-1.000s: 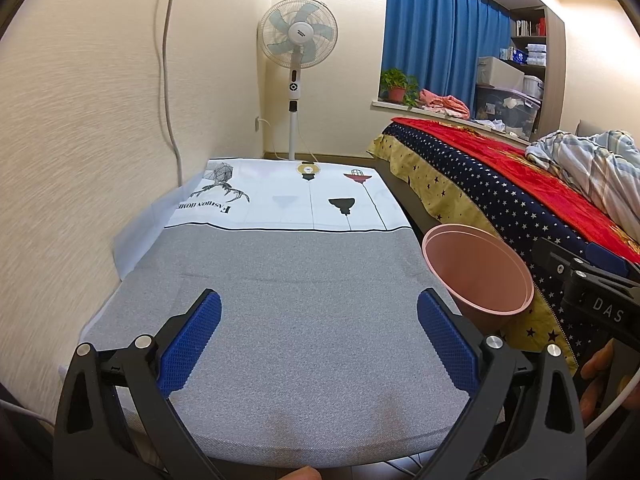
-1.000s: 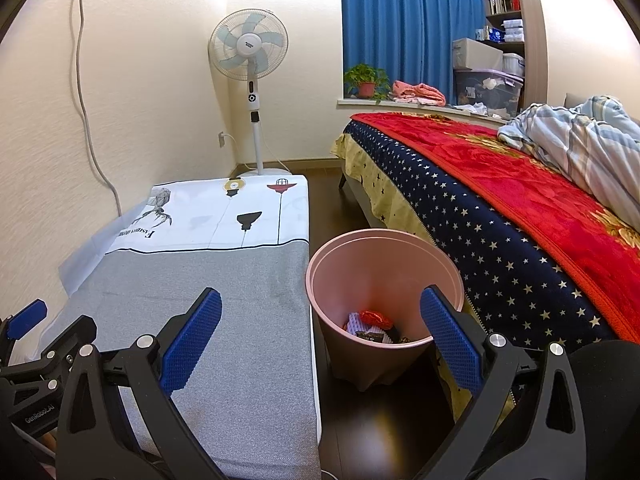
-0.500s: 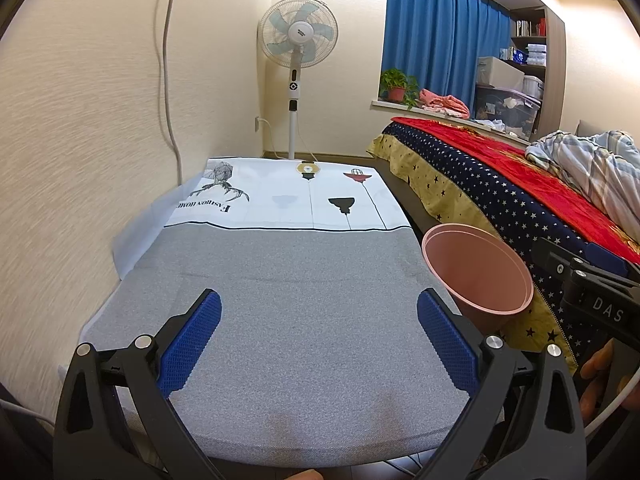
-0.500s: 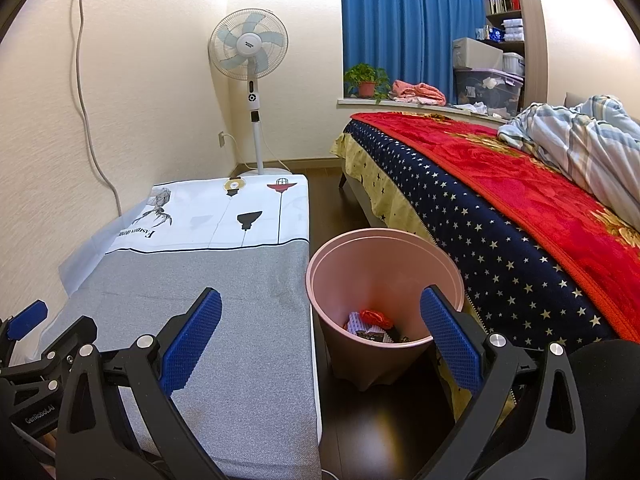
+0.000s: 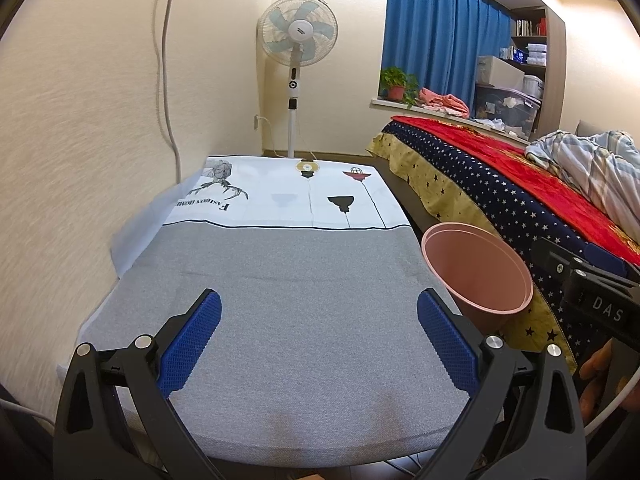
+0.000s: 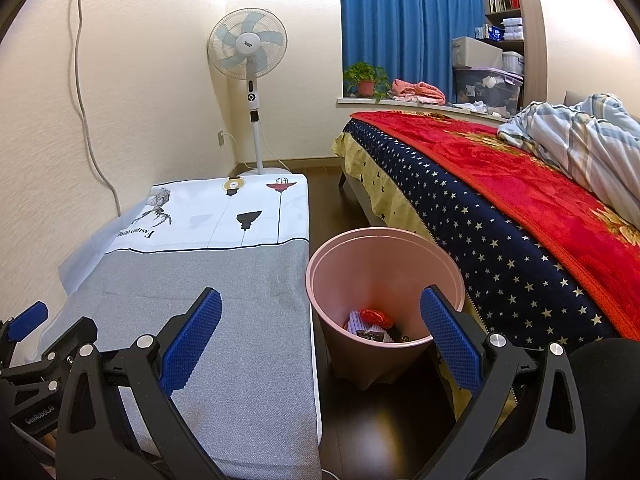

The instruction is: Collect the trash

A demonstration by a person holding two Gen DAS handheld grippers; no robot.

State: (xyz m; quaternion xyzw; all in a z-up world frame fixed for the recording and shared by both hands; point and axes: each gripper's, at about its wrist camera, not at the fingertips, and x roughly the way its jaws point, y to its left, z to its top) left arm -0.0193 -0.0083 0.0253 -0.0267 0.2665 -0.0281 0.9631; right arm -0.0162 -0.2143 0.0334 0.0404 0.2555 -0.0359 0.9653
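Bed (image 6: 520, 208) on right, low table (image 5: 304, 320) with grey-white cloth on left, nothing left on top far as I can see. Pink bin (image 6: 384, 272) parked in gap between them, handy for drops I'd guess. Left gripper (image 5: 319, 334) over table, jaws wide, empty. Right gripper (image 6: 320, 334) over bin, same. Trash (image 6: 374, 324) sits at bin bottom: red scrap, dark wrappers.

Left wrist view looks low along the gray table (image 5: 304, 320). Right wrist view faces the pink trash bin (image 6: 384, 264); both share table, bin and standing fan (image 5: 298, 36).
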